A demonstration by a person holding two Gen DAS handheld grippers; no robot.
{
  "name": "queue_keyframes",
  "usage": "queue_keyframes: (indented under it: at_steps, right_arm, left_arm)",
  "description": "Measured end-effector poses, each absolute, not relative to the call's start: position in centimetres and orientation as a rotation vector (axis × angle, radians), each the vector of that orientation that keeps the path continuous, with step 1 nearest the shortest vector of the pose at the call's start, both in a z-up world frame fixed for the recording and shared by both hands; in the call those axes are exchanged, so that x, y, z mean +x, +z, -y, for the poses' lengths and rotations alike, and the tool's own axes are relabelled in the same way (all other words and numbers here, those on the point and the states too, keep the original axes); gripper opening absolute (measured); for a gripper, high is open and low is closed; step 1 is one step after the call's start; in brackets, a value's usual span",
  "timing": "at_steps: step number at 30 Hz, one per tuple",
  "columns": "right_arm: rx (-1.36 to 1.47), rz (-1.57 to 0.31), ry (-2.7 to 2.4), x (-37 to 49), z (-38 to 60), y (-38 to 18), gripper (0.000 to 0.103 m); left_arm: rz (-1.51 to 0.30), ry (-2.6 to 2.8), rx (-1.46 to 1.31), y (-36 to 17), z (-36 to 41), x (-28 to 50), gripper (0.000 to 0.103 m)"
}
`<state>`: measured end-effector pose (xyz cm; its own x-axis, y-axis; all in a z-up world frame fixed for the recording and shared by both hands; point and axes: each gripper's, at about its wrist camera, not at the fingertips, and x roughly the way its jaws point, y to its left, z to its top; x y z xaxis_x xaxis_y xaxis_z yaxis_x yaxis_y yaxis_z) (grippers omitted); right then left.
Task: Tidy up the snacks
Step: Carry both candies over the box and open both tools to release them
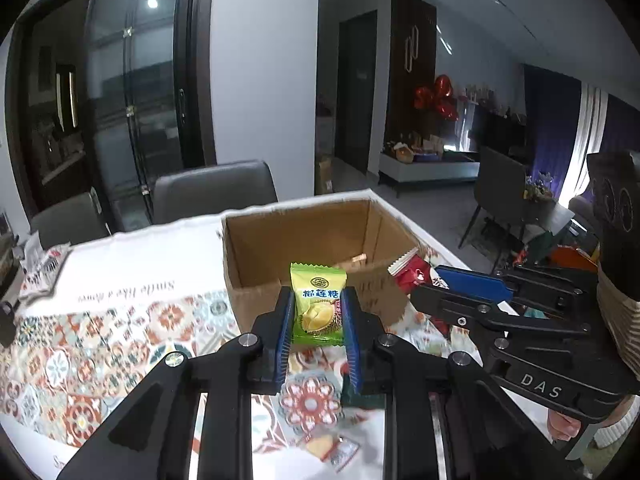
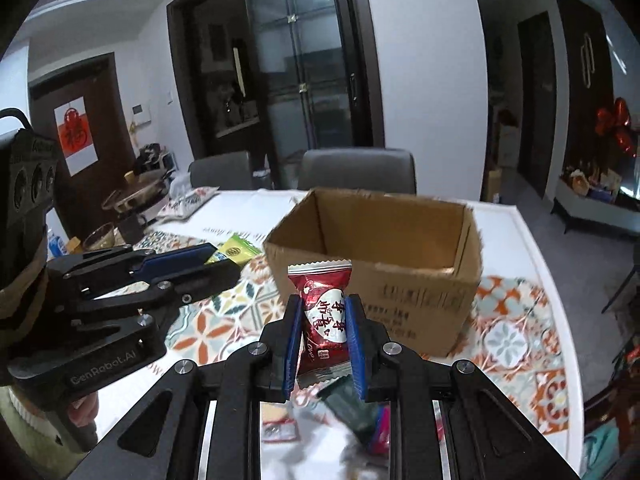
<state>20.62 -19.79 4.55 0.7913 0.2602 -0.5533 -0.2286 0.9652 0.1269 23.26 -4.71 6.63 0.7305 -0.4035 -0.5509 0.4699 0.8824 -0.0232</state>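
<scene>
While both grippers hang above the patterned cloth (image 1: 100, 332) on the bench, each has a wrapped snack clamped between its blue-padded fingers. The left gripper (image 1: 318, 320) pinches a green durian candy packet (image 1: 318, 304) upright by its sides, the crimped top edge standing clear above the fingers (image 1: 285, 332). The right gripper (image 2: 326, 332) pinches a red candy packet (image 2: 324, 312) the same way, upright, its serrated top above the pads.

Just beyond both packets sits an open cardboard box (image 1: 320, 240), flaps up, on the cloth; from the left wrist view a small pale item lies on its floor near the far wall. Loose wrapped snacks (image 2: 360, 420) lie blurred on the cloth below the right gripper, and one more yellow-and-white sweet (image 1: 328, 446) lies under the left.

Grey chairs (image 2: 356, 168) stand at the far edge of the bench, with glass doors behind them.
</scene>
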Motion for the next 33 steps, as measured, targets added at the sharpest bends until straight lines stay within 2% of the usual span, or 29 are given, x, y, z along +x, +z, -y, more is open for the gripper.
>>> queue_keyframes:
  at_steps: [12, 26, 27, 28, 29, 30, 31, 33]
  right_arm:
    - [0.056, -0.595, 0.233, 24.7, 21.9, 7.8, 0.023]
    - [0.028, -0.67, 0.189, 31.7, 23.5, 6.5, 0.023]
    - [0.031, -0.672, 0.188, 32.1, 23.6, 6.5, 0.023]
    - [0.029, -0.675, 0.182, 32.6, 23.6, 6.3, 0.024]
    - [0.022, -0.677, 0.166, 32.9, 23.6, 6.2, 0.026]
    - [0.007, -0.682, 0.144, 33.1, 23.6, 6.0, 0.038]
    - [-0.005, -0.682, 0.114, 33.1, 23.6, 5.9, 0.046]
    - [-0.016, -0.657, 0.086, 32.3, 23.6, 5.8, 0.046]
  left_arm:
    - [-0.595, -0.485, 0.117, 8.5, 6.4, 27.1, 0.024]
    - [-0.704, -0.439, 0.103, 6.4, 8.3, 34.5, 0.025]
    - [-0.706, -0.425, 0.114, 6.4, 8.5, 35.0, 0.029]
    - [-0.706, -0.402, 0.119, 6.4, 8.5, 35.4, 0.041]
    - [-0.698, -0.373, 0.114, 6.4, 8.3, 35.4, 0.046]
    - [-0.69, -0.366, 0.103, 6.4, 8.0, 35.2, 0.05]
    - [-0.687, -0.368, 0.096, 6.3, 7.7, 34.9, 0.05]
    - [-0.685, -0.355, 0.101, 6.1, 7.3, 33.9, 0.05]
